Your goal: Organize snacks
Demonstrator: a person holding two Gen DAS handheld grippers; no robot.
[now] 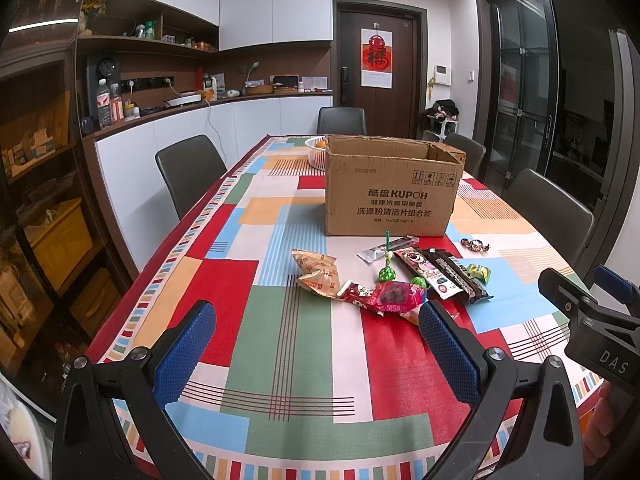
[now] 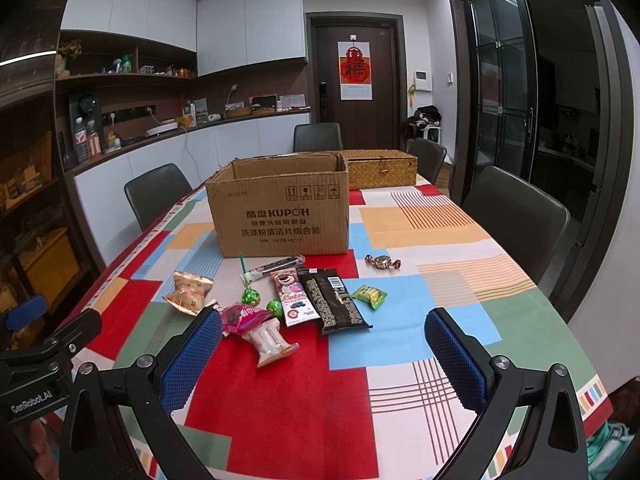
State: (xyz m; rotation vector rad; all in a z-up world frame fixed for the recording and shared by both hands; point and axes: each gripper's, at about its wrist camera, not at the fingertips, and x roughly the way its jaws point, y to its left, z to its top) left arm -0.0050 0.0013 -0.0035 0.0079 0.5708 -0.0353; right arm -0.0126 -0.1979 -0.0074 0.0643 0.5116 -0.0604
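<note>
An open cardboard box (image 1: 390,188) (image 2: 280,212) stands mid-table. Several snacks lie in front of it: a tan pastry packet (image 1: 316,272) (image 2: 190,290), a pink-red wrapper (image 1: 394,296) (image 2: 244,316), a clear packet (image 2: 272,342), a bear-print bar (image 1: 432,276) (image 2: 294,298), a dark chocolate bar (image 1: 460,276) (image 2: 334,300), a green candy (image 1: 478,272) (image 2: 369,295), a green lollipop (image 1: 387,268) (image 2: 250,292) and a brown wrapped sweet (image 1: 476,245) (image 2: 382,262). My left gripper (image 1: 316,348) is open and empty near the table's front edge. My right gripper (image 2: 324,356) is open and empty, beside it.
A patchwork tablecloth (image 1: 280,360) covers the table. A woven basket (image 2: 380,168) and a white bowl (image 1: 316,152) stand behind the box. Grey chairs (image 1: 188,176) (image 2: 516,216) line both sides. A counter with shelves runs along the left wall.
</note>
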